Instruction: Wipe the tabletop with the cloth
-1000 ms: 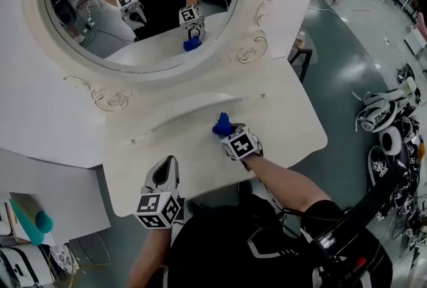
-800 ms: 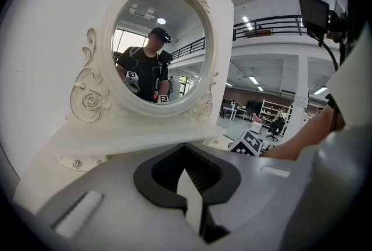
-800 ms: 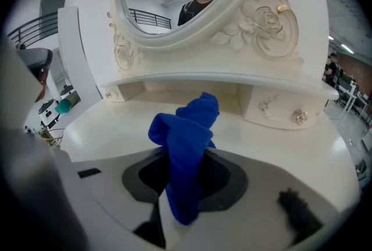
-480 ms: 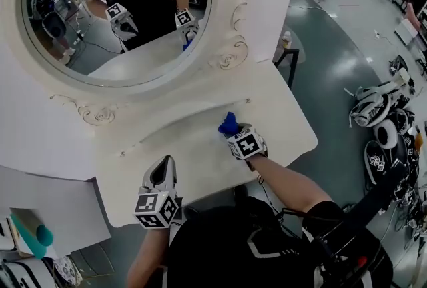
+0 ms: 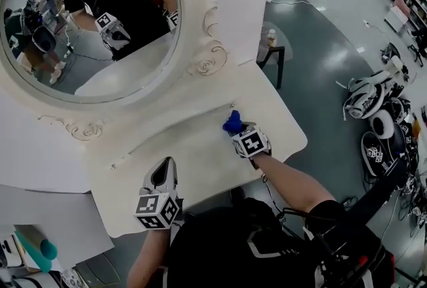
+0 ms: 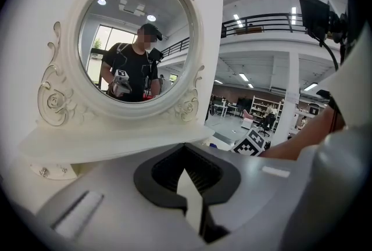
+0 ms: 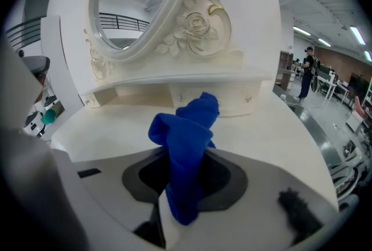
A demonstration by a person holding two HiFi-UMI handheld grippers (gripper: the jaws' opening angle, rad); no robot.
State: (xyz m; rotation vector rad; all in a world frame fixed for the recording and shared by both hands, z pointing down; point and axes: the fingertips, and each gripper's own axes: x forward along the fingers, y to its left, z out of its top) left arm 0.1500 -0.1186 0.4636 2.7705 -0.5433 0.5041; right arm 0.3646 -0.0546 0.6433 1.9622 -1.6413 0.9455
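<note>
Right hand-held gripper [image 5: 237,131] grips blue cloth [image 5: 233,122] on tabletop [image 5: 200,147] | left hand-held gripper [image 5: 167,164] closed, empty

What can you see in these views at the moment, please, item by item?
cloth: one, blue, bunched in the right gripper's jaws
tabletop: one, white, below the mirror
mirror: one, oval, white carved frame, behind the tabletop
side table: one, black legs, floor right of the mirror
gear: a pile, white and black, floor at far right
left gripper: one, grey, jaws shut, empty, at the tabletop's near edge
right gripper: one, grey, jaws shut on the cloth
</note>
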